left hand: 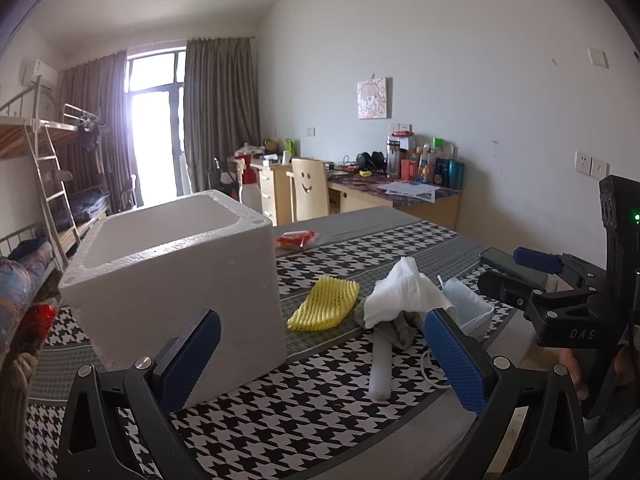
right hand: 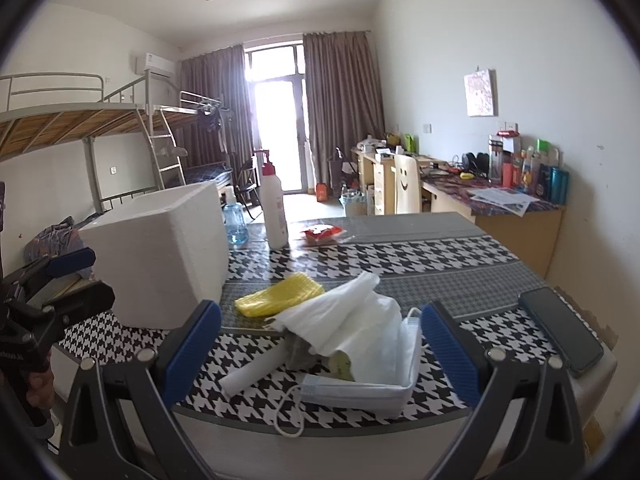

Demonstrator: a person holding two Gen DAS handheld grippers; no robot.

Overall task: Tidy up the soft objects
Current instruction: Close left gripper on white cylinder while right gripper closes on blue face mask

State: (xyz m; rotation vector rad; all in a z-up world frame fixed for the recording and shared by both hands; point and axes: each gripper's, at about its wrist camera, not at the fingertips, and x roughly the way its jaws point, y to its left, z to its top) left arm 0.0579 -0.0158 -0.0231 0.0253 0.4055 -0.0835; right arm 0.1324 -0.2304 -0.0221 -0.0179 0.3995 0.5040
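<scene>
- The left gripper (left hand: 320, 354) hangs above the near edge of the surface (left hand: 280, 428), its blue fingers (left hand: 454, 362) wide apart and holding nothing.
- The right gripper (right hand: 320, 350) is likewise spread and empty, hovering over the near edge.
- Between its fingers lies the soft pile: white cloth (right hand: 352, 316), a stack of face masks (right hand: 360, 394), a white foam roll (right hand: 252, 372).
- A yellow foam net (left hand: 326, 306) lies just beyond the pile, toward the middle.
- The white foam box (left hand: 172, 276), open on top, stands by the left edge.
- A dark phone (right hand: 560, 330) rests at the right edge.
- Bare patterned cloth lies open toward the far edge, where a red packet (left hand: 296, 239) sits.
</scene>
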